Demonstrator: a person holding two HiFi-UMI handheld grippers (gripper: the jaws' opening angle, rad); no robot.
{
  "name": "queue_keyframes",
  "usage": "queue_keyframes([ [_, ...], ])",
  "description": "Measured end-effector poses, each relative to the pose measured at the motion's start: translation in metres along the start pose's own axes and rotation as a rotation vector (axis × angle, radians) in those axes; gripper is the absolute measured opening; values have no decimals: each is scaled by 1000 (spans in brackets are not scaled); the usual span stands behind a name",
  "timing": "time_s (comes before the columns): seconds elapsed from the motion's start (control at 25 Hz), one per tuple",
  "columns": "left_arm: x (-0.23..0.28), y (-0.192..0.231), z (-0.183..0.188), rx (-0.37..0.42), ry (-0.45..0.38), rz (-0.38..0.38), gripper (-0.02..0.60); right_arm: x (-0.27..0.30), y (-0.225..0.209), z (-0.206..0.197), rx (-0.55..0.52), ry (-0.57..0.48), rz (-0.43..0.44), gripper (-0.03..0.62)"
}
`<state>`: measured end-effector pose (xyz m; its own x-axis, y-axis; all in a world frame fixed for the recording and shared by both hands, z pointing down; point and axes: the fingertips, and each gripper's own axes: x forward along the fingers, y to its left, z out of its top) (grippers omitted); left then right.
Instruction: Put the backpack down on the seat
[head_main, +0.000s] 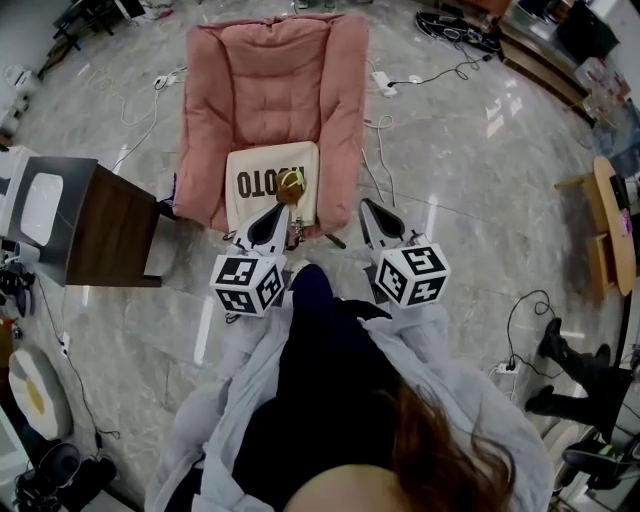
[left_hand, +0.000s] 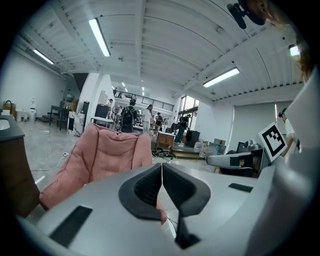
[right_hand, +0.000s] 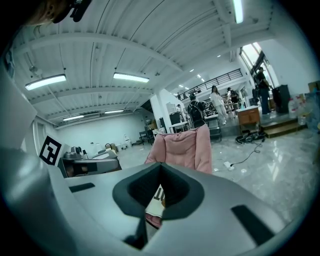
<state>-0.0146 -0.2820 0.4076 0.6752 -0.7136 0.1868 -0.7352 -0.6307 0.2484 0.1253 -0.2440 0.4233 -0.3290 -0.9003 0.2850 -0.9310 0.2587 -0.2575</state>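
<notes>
A cream backpack (head_main: 262, 180) with dark lettering and a small brown charm lies on the seat of the pink padded chair (head_main: 270, 80). My left gripper (head_main: 281, 208) is shut and empty, its tips just over the bag's near edge. To the right of the chair's front corner, over the floor, my right gripper (head_main: 367, 204) is shut with nothing between its pads. In the left gripper view the shut gripper (left_hand: 161, 165) points past the chair (left_hand: 100, 155). The right gripper view shows the shut gripper (right_hand: 160, 165), the chair (right_hand: 182, 145) ahead, and a strip of the backpack (right_hand: 156, 200) below.
A dark wooden side table (head_main: 110, 225) stands left of the chair. Cables (head_main: 380, 150) and a power strip (head_main: 384, 82) lie on the marble floor to the right. A round wooden table (head_main: 615, 215) and a seated person's feet (head_main: 575, 370) are at the far right.
</notes>
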Motion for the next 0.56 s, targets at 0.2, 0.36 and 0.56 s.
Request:
queue_keyframes([
  [0.2, -6, 0, -6, -9, 6, 3, 23, -3, 1, -5, 23, -5, -12, 8],
  [0.36, -11, -3, -9, -13, 5, 2, 21, -6, 3, -10, 27, 1, -14, 8],
  [0.56, -15, -4, -12, -12, 9, 5, 21, -7, 5, -17, 34, 15, -7, 8],
])
